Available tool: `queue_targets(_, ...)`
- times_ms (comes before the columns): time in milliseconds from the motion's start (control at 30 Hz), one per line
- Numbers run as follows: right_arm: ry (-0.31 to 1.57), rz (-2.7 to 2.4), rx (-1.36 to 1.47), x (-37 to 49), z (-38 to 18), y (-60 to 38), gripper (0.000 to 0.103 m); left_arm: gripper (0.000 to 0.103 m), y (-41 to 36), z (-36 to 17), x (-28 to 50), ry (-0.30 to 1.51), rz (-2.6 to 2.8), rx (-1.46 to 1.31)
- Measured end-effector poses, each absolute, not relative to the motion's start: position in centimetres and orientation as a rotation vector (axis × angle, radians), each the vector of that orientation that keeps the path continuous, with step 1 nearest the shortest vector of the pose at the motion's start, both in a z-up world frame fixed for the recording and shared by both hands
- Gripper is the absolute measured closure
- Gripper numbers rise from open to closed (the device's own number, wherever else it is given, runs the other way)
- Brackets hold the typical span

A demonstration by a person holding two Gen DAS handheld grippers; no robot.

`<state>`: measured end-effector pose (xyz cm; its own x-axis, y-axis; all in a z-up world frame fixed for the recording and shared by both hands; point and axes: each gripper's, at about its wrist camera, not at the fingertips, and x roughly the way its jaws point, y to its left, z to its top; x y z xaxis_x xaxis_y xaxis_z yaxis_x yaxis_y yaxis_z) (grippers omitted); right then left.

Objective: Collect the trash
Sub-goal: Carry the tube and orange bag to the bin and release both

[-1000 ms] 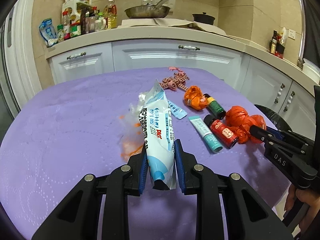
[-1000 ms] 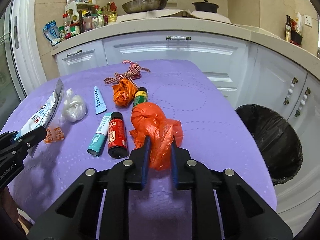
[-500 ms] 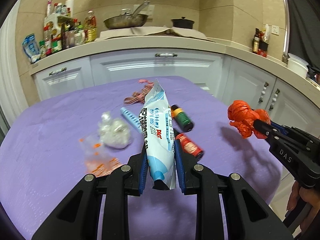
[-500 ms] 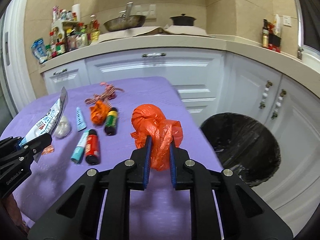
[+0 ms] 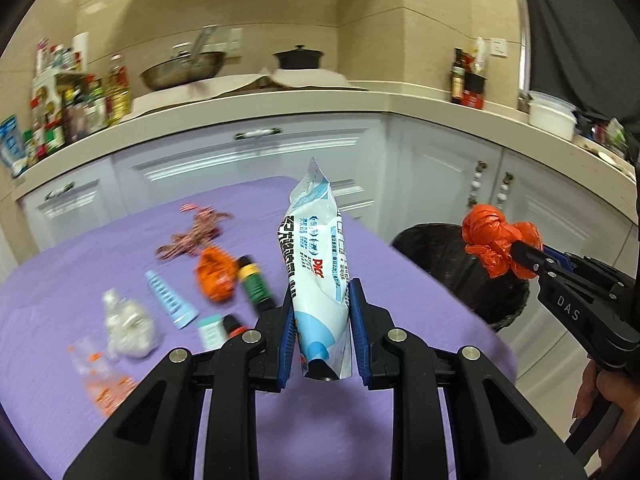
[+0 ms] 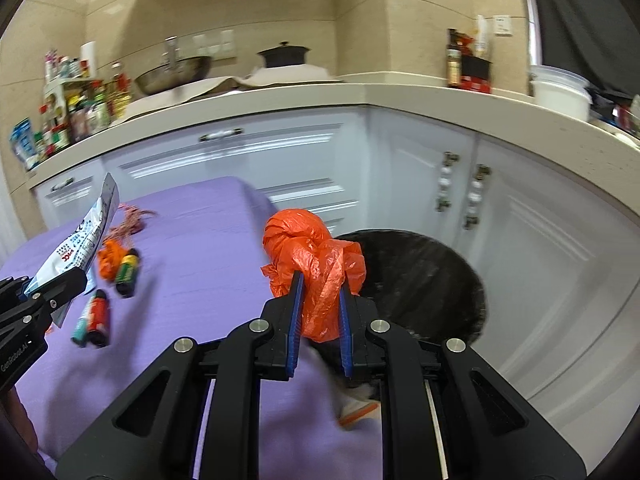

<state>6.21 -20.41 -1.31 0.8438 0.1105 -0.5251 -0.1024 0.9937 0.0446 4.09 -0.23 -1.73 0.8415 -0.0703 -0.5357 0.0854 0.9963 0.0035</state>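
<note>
Both grippers carry trash above the purple table's edge, with the bin close by.

The left gripper (image 5: 322, 316) is clamped on a white-and-blue wrapper (image 5: 316, 264) that stands up toward 12 o'clock between its pads; the right gripper (image 6: 319, 306) pinches a knotted orange plastic bag (image 6: 312, 256), bulging out at 12 o'clock; the black-lined bin (image 6: 420, 280) sits on the floor at its 2 o'clock, just beyond the bag; bottles, tubes and wrappers lie on the purple table (image 6: 200, 248) at 9 o'clock.
</note>
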Motion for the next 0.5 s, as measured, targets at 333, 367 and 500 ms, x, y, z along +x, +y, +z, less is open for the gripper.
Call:
queue_targets(333,0.538,0.002,0.068,8.0,-1.7,-26.2,0.088,0.077,-7.1,-1.8,7.6,0.558,-0.193,0.105)
queue_targets(367,0.538,-0.007,0.073,8.3,-1.8,-26.7,0.088,0.077,-7.9,-2.0,8.1,0.564,-0.204,0.113)
queue_targets(500,0.534,-0.038,0.095,9.3,-2.1,-28.6,0.088,0.077,-10.0,-2.4,9.6,0.573,-0.227,0.136)
